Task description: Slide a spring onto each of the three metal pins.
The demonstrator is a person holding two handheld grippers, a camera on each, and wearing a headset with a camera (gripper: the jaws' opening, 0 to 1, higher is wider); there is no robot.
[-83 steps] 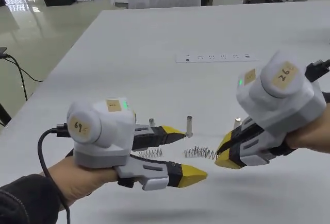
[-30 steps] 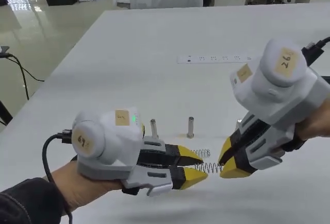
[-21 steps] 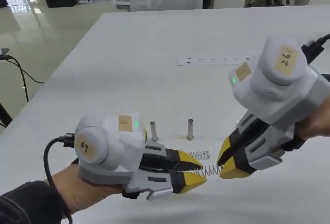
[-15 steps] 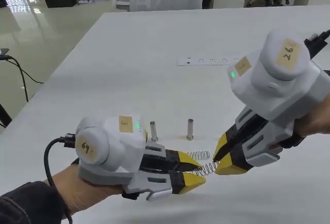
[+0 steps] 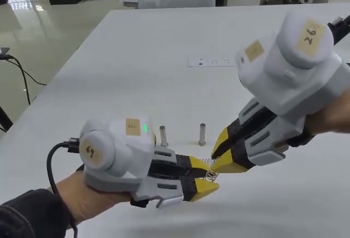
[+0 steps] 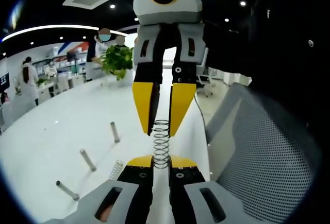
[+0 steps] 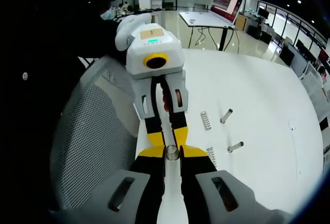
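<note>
Left to right: the left hand-held gripper [image 5: 210, 175] is clenched on one end of a spring [image 6: 161, 144], just on our side of the three pins [image 6: 87, 159]. The right hand-held gripper [image 5: 214, 161] pinches the other end. We judge no step done yet: all pins stand bare on the table [image 5: 164, 57], and two loose springs [image 7: 205, 120] lie beside the pins.

The spring [image 6: 161, 144] is gleaming as bare coiled metal wire, and the pins [image 5: 202, 134] are showing smooth silvery metal. The worktop [image 5: 147, 68] is looking smooth matt white, and the floor [image 5: 33, 24] at upper left is shining glossy.
</note>
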